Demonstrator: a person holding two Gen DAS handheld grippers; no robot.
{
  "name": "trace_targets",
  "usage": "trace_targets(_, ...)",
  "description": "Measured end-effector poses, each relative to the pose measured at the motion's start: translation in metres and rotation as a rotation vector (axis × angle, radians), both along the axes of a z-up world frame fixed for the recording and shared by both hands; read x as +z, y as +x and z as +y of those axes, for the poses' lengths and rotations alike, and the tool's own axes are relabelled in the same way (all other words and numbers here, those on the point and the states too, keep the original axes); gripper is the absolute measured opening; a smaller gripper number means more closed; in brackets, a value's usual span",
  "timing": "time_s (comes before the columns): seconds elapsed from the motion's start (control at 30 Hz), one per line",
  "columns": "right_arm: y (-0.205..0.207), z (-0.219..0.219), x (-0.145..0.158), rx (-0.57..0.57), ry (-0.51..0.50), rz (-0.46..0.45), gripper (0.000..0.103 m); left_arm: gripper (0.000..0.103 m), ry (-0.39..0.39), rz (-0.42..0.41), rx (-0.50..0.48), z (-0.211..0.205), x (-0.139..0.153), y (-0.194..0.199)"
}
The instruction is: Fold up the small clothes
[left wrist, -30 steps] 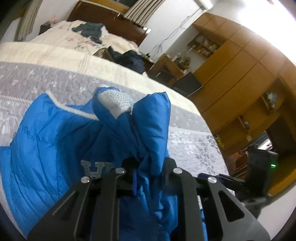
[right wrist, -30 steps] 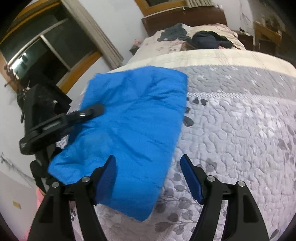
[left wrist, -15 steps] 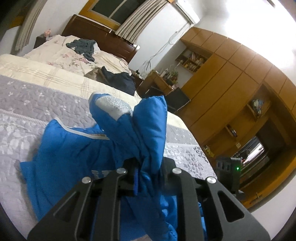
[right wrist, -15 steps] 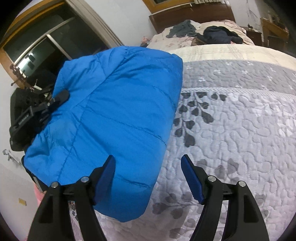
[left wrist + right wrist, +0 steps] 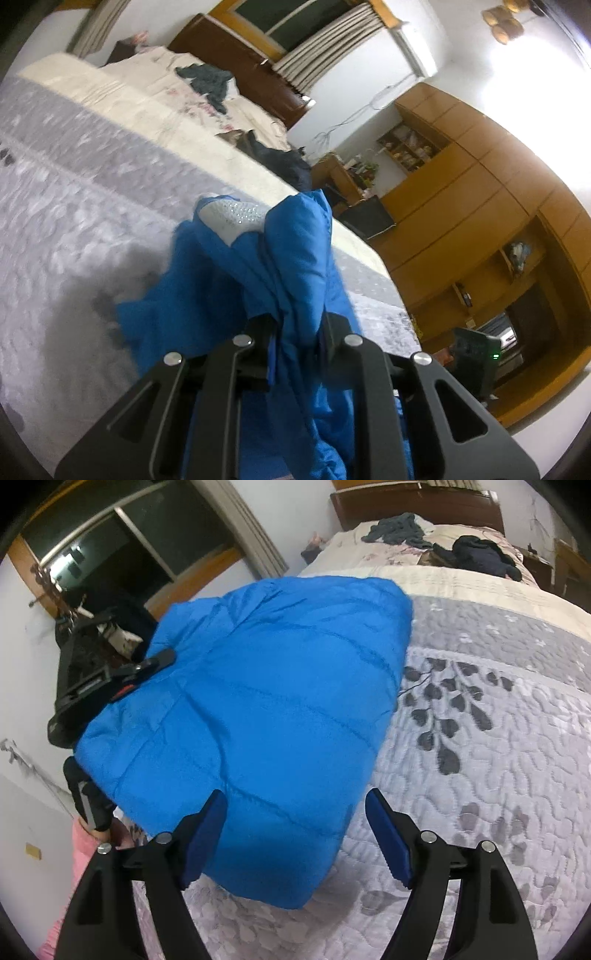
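Gripping a bunched fold of the blue jacket point(image 5: 299, 266), our left gripper point(image 5: 295, 325) has its jaws closed tight on the padded cloth, which rises in front of the camera and spills down over the black frame. A pale grey patch point(image 5: 232, 218) with small shiny dots shows at the top of the fold; we think it is lining or trim, but the blur makes that unsure. Below and to the left, more of the jacket hangs toward the grey quilt point(image 5: 74, 229), and we cannot tell how much of it touches the cover.

Our right gripper point(image 5: 295, 834) holds nothing: its blue-padded jaws stand wide apart, one over the jacket's near corner, the other over bare quilt. From this side the jacket is a broad quilted sheet lifted at its far left, where the other tool pinches it, with its right edge beside the dark leaf pattern point(image 5: 447, 716) stitched on the quilt. Further off lies a cream blanket point(image 5: 480, 587), then a dark pile of clothes point(image 5: 484, 559) and a grey-green garment point(image 5: 397, 528) near the wooden headboard point(image 5: 417, 504). A pink sleeve point(image 5: 81, 853) shows at the lower left edge.
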State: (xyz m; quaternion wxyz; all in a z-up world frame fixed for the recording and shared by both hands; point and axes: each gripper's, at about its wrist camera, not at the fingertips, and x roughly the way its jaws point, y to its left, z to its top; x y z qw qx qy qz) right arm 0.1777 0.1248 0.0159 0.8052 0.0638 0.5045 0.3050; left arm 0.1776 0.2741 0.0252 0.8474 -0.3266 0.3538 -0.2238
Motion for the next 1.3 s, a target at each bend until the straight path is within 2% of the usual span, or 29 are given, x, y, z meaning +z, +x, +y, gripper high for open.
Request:
trace_targets(0.1, 0.000, 0.013, -0.007, 0.003, -0.039, 0.007, 0.081, 0.015, -0.009, 0.027, -0.001, 0.011, -0.018, 0.001)
trace_targets(0.27, 0.002, 0.028, -0.023, 0.012, -0.076, 0.032, 0.083, 0.020, 0.030, 0.033, -0.010, 0.020, -0.034, 0.000)
trace_targets(0.47, 0.006, 0.035, -0.036, 0.011, -0.087, 0.046, 0.086, 0.032, 0.042, 0.050, 0.009, 0.025, -0.044, -0.004)
trace_targets(0.53, 0.007, 0.033, -0.038, 0.012, -0.076, 0.057, 0.086, 0.040, 0.041, 0.071, 0.033, 0.028, -0.040, -0.008)
trace_targets(0.6, 0.007, 0.032, -0.036, 0.013, -0.066, 0.052, 0.086, 0.040, 0.053, 0.079, 0.051, 0.031, -0.034, -0.015)
trace_targets(0.73, 0.002, 0.024, -0.027, 0.012, -0.041, 0.047, 0.086, 0.041, 0.126, 0.043, 0.086, 0.030, -0.002, -0.045)
trace_targets(0.8, -0.002, 0.014, -0.023, 0.010, -0.029, 0.048, 0.086, 0.050, 0.142, 0.017, 0.083, 0.024, 0.014, -0.066)
trace_targets(0.87, -0.008, 0.004, -0.018, 0.010, -0.014, 0.047, 0.086, 0.054, 0.202, 0.013, 0.090, 0.015, 0.025, -0.086)
trace_targets(0.93, -0.015, -0.003, -0.014, 0.003, -0.006, 0.047, 0.086, 0.060, 0.227, 0.009, 0.073, 0.004, 0.031, -0.098)
trace_targets(1.13, -0.027, -0.018, -0.016, -0.003, 0.029, 0.079, 0.086, 0.066, 0.241, 0.050, -0.005, -0.026, 0.028, -0.105)
trace_targets(1.23, -0.030, -0.020, -0.018, 0.000, 0.042, 0.088, 0.086, 0.066, 0.286, 0.109, -0.005, -0.032, 0.017, -0.098)
trace_targets(1.3, -0.030, -0.017, -0.020, 0.002, 0.046, 0.092, 0.086, 0.066, 0.274, 0.158, -0.005, -0.031, 0.007, -0.093)
